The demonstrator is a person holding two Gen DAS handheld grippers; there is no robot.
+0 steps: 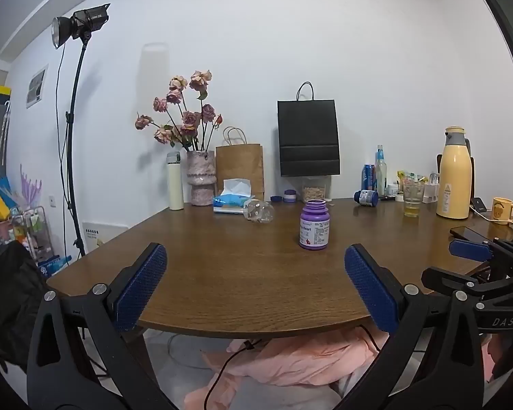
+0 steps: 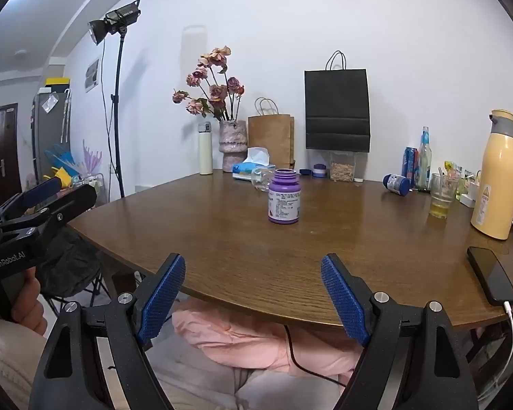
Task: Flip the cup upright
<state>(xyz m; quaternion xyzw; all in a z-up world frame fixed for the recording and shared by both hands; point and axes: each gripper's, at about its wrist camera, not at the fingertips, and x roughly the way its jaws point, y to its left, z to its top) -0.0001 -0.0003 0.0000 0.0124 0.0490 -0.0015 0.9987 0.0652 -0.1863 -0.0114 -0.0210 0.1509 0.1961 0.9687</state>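
Note:
A clear glass cup point(image 1: 258, 211) lies on its side on the brown table point(image 1: 222, 273), far from me, in front of the tissue pack. In the right wrist view the cup point(image 2: 262, 178) is partly hidden behind a purple bottle point(image 2: 284, 201). My left gripper point(image 1: 254, 283) is open and empty at the table's near edge. My right gripper point(image 2: 253, 295) is open and empty at the near edge too; it also shows from the side in the left wrist view point(image 1: 475, 251).
The purple bottle point(image 1: 314, 224) stands mid-table. At the back stand a vase of flowers point(image 1: 201, 181), paper bags point(image 1: 307, 138), a white flask point(image 1: 175, 181) and a tissue pack point(image 1: 232, 198). To the right are a yellow thermos point(image 1: 456, 176), a glass of liquid point(image 1: 412, 200), a fallen blue bottle point(image 1: 366, 197) and a phone point(image 2: 491, 275).

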